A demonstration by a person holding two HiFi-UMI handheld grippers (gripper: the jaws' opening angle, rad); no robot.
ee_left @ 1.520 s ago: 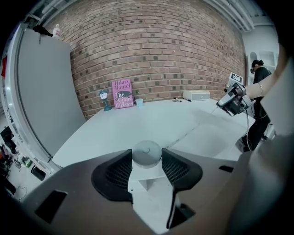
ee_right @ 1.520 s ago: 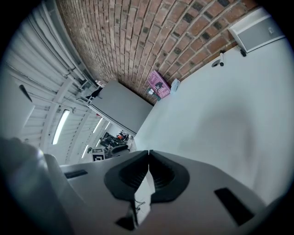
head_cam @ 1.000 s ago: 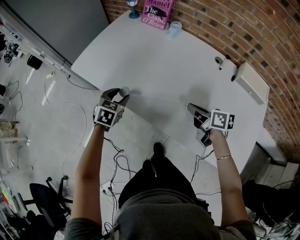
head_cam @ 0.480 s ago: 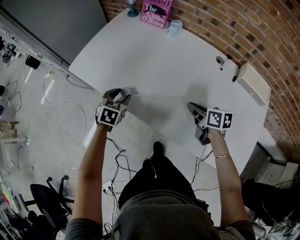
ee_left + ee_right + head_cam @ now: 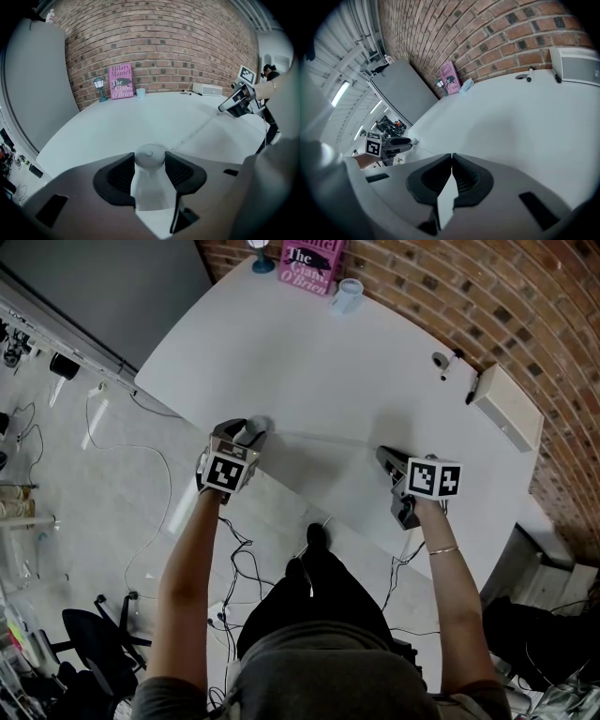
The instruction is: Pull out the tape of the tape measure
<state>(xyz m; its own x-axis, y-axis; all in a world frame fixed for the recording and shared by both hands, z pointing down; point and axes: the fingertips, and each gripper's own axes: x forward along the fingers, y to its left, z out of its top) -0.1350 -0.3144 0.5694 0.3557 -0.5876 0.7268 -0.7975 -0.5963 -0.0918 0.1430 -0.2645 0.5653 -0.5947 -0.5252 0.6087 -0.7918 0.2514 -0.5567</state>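
While the left gripper (image 5: 251, 430) clamps the tape measure (image 5: 149, 157) at the table's (image 5: 309, 352) near edge and the right gripper (image 5: 383, 455) pinches the tape (image 5: 197, 131) tip farther along that edge, the right gripper should pull straight away, tape level and untwisted.

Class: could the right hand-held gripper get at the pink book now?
Probably not: the book stands at the table's far edge, and the right hand-held gripper is shut on the tape.

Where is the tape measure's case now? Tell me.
The white tape measure case sits clamped between the left gripper's jaws at the table's near edge, on the head view's left; its thin tape runs across to the shut right gripper.
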